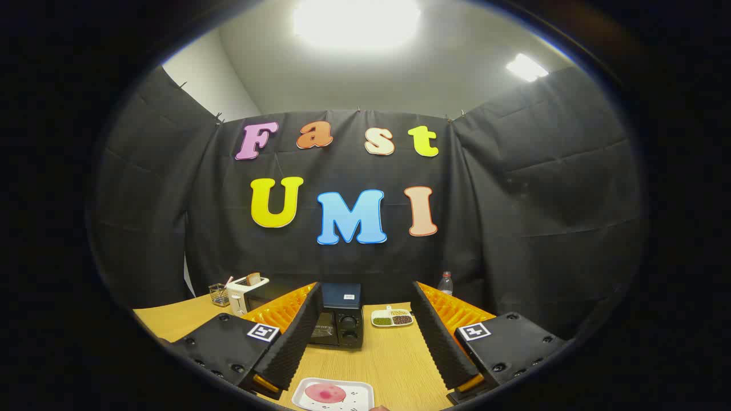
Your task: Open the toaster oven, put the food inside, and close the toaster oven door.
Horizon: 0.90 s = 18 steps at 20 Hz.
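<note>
Gaping wide and holding nothing, the tongs hover above the bench. Beyond the fingers stands the shut toaster oven; the food lies on a tray between them.

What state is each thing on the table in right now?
Toaster oven: door shut, beyond the jaws.
Gripper: jaws wide open, holding nothing.
Tray: flat on the table, pink food on it, near the jaws.
Divided dish: upright, filled.
Bottle: upright, capped.
Toaster: bread sticking up.
</note>
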Motion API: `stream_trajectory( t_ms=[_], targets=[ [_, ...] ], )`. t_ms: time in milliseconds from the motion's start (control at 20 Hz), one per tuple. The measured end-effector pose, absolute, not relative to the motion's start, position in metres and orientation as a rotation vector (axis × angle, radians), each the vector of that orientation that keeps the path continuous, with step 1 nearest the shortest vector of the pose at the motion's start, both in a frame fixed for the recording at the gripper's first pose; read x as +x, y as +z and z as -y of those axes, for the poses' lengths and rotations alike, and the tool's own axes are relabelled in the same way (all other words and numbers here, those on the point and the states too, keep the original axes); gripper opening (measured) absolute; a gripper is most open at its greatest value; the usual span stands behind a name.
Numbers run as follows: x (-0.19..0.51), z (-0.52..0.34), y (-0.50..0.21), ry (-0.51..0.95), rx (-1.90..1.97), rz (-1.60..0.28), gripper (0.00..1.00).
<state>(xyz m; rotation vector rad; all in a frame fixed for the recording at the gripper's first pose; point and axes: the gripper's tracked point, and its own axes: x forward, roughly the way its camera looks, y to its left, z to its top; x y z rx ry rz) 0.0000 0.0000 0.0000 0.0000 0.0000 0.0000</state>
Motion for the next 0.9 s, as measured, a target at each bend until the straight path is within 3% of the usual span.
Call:
stream_trajectory(
  t_ms=[900],
  targets=[
    [0.007, -0.024, -0.009, 0.023, 0.012, -0.029, 0.98]
  ],
)
